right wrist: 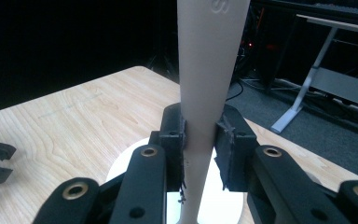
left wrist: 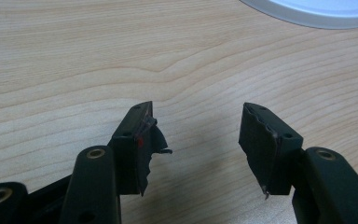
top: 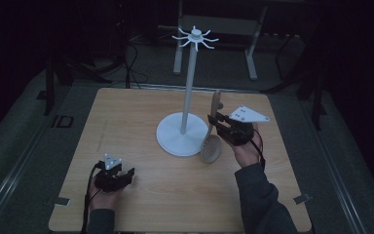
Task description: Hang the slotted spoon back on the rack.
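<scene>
Right hand-held gripper [top: 217, 122] pinching wooden spoon [top: 213, 136] mid-handle, pads pressing both sides in right gripper view [right wrist: 200, 140].

Spoon standing near upright, slotted bowl low near tabletop [top: 126, 122], at 4 o'clock of stand base [top: 180, 137].

Likely step: hanging spoon on rack hooks [top: 195, 38].
- Keeping grip firm, handle vertical.
- Lifting clear of pole [top: 189, 87] before aiming handle end at hook.

Left hand-held gripper [left wrist: 196, 135] resting spread, holding nothing, at 8 o'clock of base.

Spoon: pale wood, smooth tapered handle, letter stamped near top.

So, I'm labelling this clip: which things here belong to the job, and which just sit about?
In the job:
- slotted spoon, clamped by its handle in the right gripper
- white hook stand

Sitting about:
- left gripper, jaws open, holding nothing
- wooden table
</scene>
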The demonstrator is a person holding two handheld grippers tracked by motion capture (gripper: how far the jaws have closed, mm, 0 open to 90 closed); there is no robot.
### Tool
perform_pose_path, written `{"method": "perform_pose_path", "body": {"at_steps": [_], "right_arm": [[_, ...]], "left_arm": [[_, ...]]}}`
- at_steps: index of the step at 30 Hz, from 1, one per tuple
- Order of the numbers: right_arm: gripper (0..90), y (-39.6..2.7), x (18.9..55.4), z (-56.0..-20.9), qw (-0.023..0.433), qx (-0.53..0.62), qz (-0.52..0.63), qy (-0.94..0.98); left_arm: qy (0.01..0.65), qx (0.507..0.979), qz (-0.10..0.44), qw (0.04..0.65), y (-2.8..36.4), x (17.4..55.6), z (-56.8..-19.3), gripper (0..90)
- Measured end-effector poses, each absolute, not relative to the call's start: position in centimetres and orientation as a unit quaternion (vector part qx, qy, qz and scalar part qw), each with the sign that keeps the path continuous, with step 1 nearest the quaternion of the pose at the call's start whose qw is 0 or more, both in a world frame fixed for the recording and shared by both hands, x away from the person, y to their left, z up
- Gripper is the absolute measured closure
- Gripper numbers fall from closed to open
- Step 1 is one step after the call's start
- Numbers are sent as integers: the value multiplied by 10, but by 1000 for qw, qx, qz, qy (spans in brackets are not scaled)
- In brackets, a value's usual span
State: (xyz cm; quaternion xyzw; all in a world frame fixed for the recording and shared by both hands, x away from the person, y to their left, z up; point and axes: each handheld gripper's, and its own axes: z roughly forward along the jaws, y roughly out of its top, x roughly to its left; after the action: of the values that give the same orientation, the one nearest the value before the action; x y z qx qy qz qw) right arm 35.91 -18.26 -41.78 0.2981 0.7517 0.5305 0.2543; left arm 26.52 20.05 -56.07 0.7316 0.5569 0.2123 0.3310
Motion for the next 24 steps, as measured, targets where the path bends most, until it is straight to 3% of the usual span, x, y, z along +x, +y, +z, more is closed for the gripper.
{"method": "perform_pose_path", "body": {"at_steps": [24], "right_arm": [[739, -184, 366, -403, 258, 306, 545, 737]], "left_arm": [[556, 733, 213, 328, 200, 265, -561, 454]]}}
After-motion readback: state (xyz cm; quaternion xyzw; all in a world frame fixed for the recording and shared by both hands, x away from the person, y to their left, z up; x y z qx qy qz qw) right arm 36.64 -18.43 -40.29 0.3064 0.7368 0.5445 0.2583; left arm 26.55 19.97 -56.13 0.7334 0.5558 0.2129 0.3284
